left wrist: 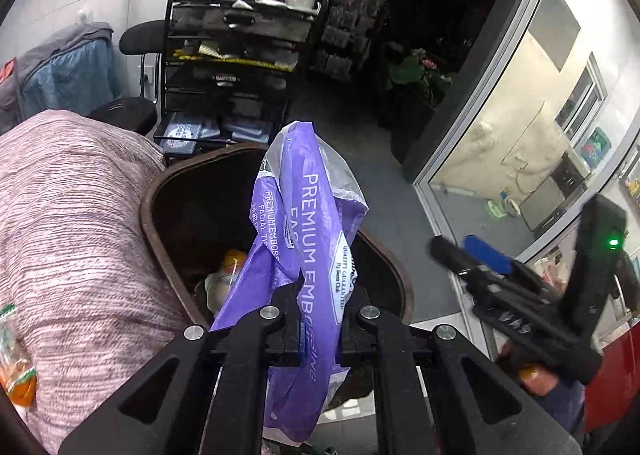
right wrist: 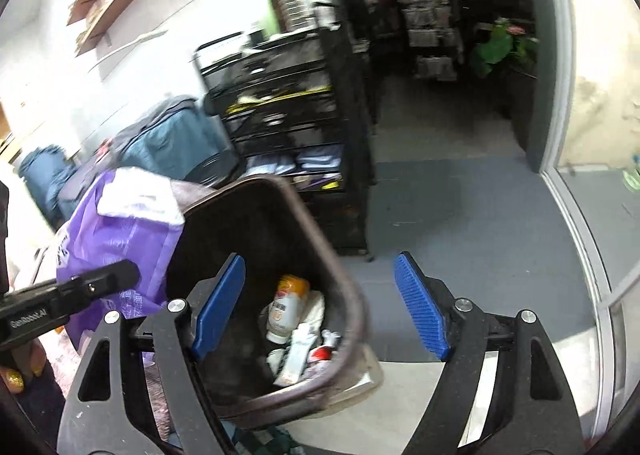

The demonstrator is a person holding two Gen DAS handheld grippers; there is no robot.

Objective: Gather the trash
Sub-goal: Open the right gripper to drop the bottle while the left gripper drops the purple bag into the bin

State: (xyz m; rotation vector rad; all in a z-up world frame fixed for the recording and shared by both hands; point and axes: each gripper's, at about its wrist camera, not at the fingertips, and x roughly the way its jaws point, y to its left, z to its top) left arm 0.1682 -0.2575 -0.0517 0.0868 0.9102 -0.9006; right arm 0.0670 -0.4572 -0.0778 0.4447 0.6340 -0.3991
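The left claw [left wrist: 320, 319] grips the purple tissue wrapper [left wrist: 308, 223] right above the brown trash bin [left wrist: 149, 211], the right claw [right wrist: 320, 307] is open and empty, so next it lets go.

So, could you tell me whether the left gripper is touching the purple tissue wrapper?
Touching: in the left wrist view the left gripper is shut on the purple tissue wrapper, which is pinched between its fingers and stands above the trash bin.

Daylight floods in through the glass door [left wrist: 520, 127] at 3 o'clock, blowing out whites; the back room [right wrist: 432, 15] at 12 o'clock stays dark. Fisheye bends edges; right view motion-blurred.
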